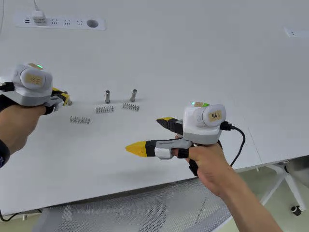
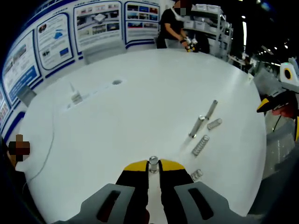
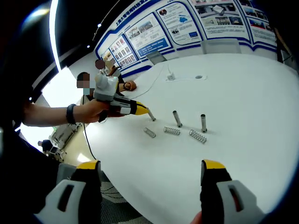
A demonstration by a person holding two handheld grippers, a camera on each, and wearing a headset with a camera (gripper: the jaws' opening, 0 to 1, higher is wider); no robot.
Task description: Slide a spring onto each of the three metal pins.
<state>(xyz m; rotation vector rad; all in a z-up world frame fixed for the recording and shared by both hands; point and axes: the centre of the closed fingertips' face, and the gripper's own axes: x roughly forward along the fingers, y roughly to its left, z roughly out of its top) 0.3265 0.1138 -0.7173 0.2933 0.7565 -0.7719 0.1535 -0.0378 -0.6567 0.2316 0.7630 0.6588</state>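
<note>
Far left of the head view, the left gripper (image 1: 63,100) is pinched tight on the held pin (image 1: 69,102). Moving right, we've got the left spring (image 1: 79,119), middle spring (image 1: 104,109) and right spring (image 1: 131,106) lying flat. The left upright pin (image 1: 107,96) and right upright pin (image 1: 133,95) stand just behind them. Those coils look light, squashy and keen to roll, so a gentle pinch across the middle seems best. Lower right, the right gripper (image 1: 150,134) gapes wide, holding nothing. Plenty of bare bench (image 1: 193,58) around, with the front edge close below.

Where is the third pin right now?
Head view, left side: the pin is pinched in the left gripper, just up-left of the leftmost spring.
</note>
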